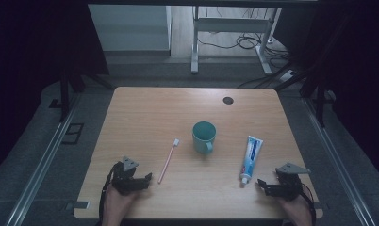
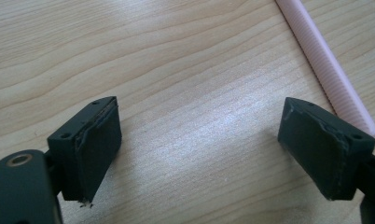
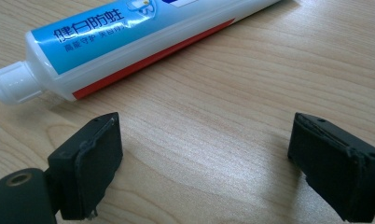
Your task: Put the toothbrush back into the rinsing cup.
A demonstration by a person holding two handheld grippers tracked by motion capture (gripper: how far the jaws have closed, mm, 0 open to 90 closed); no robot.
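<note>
Both hands rest near the wooden table's (image 1: 145,108) front edge, bare board around them. Left gripper (image 1: 139,181) gapes empty, the ribbed pink toothbrush (image 1: 167,161) just beside its right jaw. Right gripper (image 1: 268,187) gapes empty too, the glossy blue-white toothpaste tube (image 1: 250,158) near, ahead-left.
</note>
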